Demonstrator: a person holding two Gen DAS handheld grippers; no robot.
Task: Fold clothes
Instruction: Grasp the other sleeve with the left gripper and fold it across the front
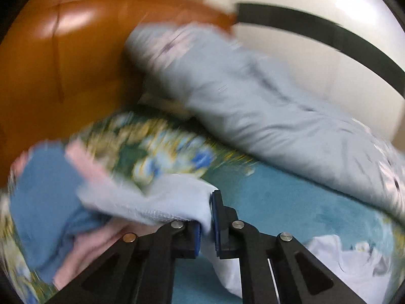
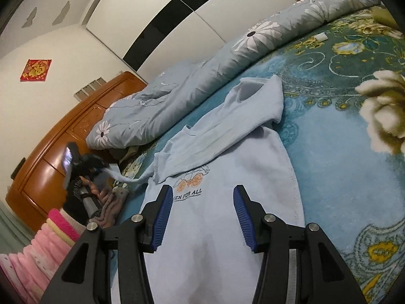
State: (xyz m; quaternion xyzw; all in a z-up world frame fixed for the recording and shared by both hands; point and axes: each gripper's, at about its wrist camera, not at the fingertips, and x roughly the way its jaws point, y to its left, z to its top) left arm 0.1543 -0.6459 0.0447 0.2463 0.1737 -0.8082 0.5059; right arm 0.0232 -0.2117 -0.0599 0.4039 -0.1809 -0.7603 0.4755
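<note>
T-shirt (image 2: pixel 227 177) flat on bedspread (image 2: pixel 341 152), sleeve clamped in left tool (image 1: pixel 206 217), right tool (image 2: pixel 202 215) open, duvet (image 2: pixel 202 63) beside.

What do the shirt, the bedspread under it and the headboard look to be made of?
Shirt: soft matte knit, probably cotton; it drapes, creases, and carries a print. Bedspread: plush, fuzzy pile with a floral pattern, likely fleece. Headboard: wood with glossy varnish; orange-brown panels show bright reflections.

The right gripper (image 2: pixel 202 217), jaws apart and empty, hovers over a light blue T-shirt (image 2: pixel 227 177) spread on the floral bedspread (image 2: pixel 341 152); a rolled duvet (image 2: pixel 177 88) lies at eleven o'clock.
</note>
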